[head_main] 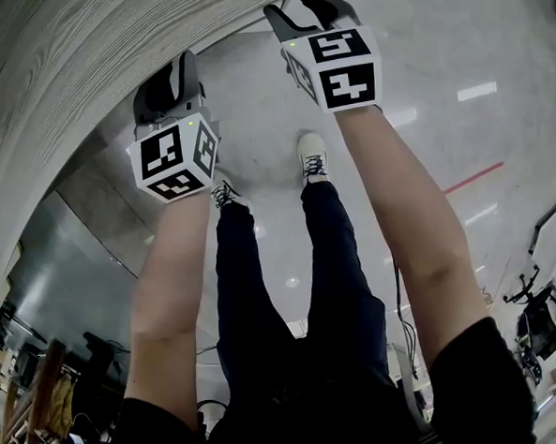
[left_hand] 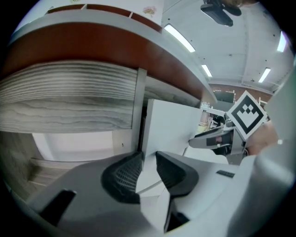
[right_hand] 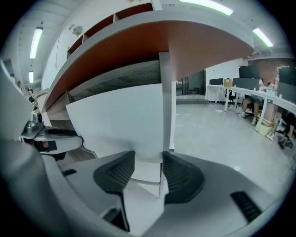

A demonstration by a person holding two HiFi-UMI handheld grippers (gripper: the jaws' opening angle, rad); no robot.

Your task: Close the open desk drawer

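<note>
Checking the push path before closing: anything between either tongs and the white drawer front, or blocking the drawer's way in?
Nothing visible. The left tongs and right tongs are both open, right up at the drawer front, with no object between. The space behind the front isn't shown.
</note>
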